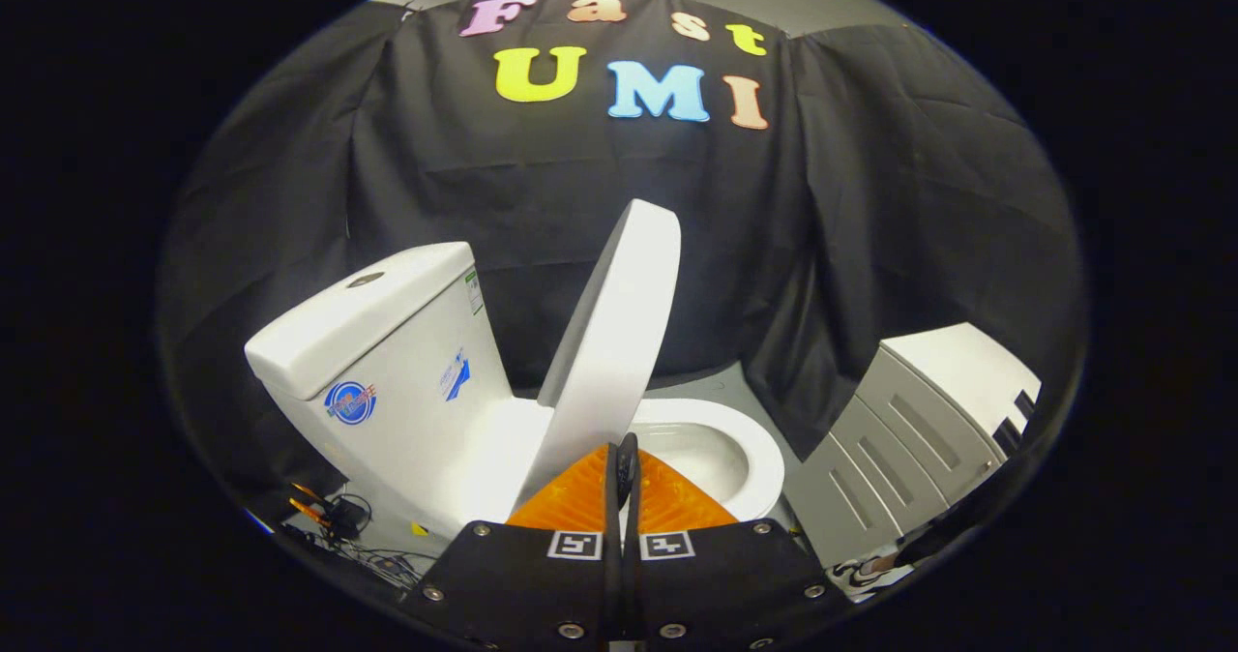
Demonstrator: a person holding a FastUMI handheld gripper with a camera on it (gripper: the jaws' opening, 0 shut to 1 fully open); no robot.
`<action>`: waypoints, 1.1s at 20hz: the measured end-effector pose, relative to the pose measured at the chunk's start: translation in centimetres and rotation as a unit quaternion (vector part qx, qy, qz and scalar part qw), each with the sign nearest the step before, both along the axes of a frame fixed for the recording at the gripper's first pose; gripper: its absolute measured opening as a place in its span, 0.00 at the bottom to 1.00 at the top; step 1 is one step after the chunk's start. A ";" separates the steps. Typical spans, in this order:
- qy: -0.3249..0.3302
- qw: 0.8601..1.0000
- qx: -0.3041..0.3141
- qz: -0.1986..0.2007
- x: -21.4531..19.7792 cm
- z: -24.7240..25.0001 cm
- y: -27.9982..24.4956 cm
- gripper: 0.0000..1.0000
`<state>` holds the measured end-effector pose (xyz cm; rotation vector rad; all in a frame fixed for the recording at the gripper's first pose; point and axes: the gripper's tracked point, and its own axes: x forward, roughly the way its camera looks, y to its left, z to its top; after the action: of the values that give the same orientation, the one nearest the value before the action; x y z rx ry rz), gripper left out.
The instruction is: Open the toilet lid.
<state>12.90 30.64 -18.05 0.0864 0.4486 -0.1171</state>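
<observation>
We list: toilet lid point(614, 342), white, raised near upright over the bowl point(735, 454), its edge just ahead of the fingers point(627, 463). Fingers: closed together, tips touching; whether they pinch the lid's rim we cannot tell. Tank point(387, 362) behind the lid, flush button point(365, 280) on top. Grey cabinet point(919, 420) beside the bowl. Cables point(338, 521) on the floor by the tank.

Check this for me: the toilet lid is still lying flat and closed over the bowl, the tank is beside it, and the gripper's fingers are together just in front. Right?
Not quite. The gripper view shows the toilet lid raised steeply, with the bowl open below it. The tank is beside it, and the gripper has its fingers together just in front of the lid.
</observation>
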 end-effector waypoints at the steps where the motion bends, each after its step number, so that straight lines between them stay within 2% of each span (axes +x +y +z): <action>1: -0.004 1.000 -0.004 0.006 0.1 0.5 0.7 0.00; 10: -0.029 0.999 0.012 0.040 0.8 2.4 5.3 0.00; 22: -0.049 0.995 -0.007 0.091 1.1 3.5 11.5 0.00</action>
<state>13.97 42.12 -14.51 0.0371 0.3556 0.0633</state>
